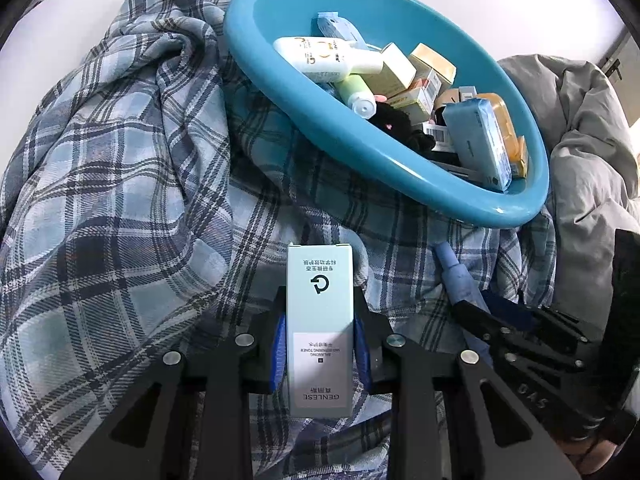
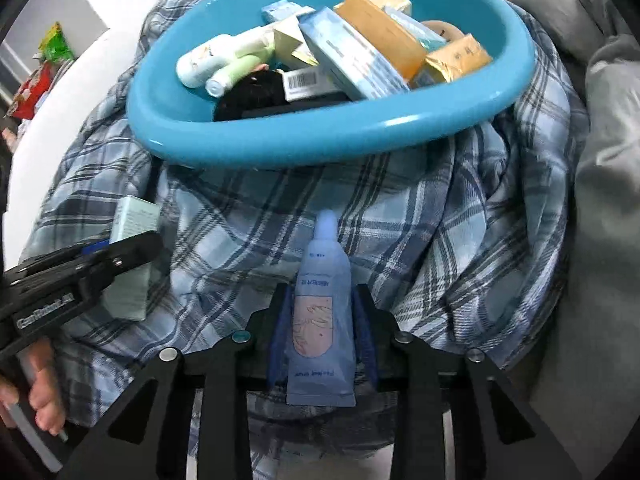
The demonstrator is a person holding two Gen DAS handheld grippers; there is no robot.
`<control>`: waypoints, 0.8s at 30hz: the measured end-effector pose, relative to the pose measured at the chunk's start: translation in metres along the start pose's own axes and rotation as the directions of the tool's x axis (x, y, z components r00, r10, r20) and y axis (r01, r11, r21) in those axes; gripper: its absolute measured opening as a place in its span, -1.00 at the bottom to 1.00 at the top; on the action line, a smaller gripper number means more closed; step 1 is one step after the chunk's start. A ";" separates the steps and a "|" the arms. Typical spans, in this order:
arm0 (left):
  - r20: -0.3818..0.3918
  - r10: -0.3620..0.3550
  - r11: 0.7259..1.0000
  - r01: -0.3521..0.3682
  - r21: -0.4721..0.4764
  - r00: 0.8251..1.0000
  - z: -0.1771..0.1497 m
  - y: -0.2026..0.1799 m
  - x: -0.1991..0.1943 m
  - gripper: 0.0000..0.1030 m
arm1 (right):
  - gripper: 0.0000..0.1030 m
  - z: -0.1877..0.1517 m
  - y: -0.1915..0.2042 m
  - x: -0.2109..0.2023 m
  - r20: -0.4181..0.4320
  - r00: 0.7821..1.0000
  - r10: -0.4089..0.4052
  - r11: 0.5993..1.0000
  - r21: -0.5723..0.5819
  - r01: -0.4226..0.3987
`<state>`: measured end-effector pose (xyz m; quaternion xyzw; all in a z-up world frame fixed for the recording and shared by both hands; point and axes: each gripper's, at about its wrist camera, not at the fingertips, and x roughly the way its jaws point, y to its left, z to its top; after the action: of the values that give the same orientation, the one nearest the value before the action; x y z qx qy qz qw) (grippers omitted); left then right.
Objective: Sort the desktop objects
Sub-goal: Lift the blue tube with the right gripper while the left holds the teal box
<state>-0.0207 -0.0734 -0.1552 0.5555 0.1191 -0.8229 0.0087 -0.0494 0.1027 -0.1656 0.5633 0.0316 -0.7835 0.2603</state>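
Now toner box (image 1: 320, 320) sits clamped between left claw (image 1: 320, 344) pads.

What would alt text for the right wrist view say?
The right hand-held gripper grips a blue tube above plaid cloth. Beyond sits a teal basin full of boxes and bottles; at left, the left hand-held gripper holds a pale box.

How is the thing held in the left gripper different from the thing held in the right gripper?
The left gripper holds a pale green box, rigid with flat faces and printed text; the right gripper holds a blue tube, soft, with a rounded cap and a flat crimped end. The box bears a round logo, the tube a pinkish drawing. Both are clamped between blue fingers, point toward the blue basin and hang over the plaid cloth.
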 end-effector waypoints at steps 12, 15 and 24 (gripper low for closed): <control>-0.009 0.002 1.000 -0.002 0.008 1.000 -0.003 0.003 -0.002 -0.42 | -0.40 -0.008 0.023 0.019 -0.025 0.994 -0.105 0.986 -0.136 0.101; -0.017 0.018 0.999 -0.017 0.035 1.000 -0.005 -0.001 -0.001 -0.42 | -0.42 -0.007 0.012 0.016 -0.014 0.999 -0.047 0.998 -0.050 0.047; -0.032 -0.028 0.998 0.030 0.057 0.999 -0.007 -0.007 -0.007 -0.42 | -0.42 -0.004 0.012 -0.013 0.025 0.997 0.069 0.997 -0.035 -0.069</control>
<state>-0.0128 -0.0659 -0.1494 0.5664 0.1035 -0.8174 -0.0211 -0.0377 0.0984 -0.1523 0.5492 0.0221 -0.7807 0.2972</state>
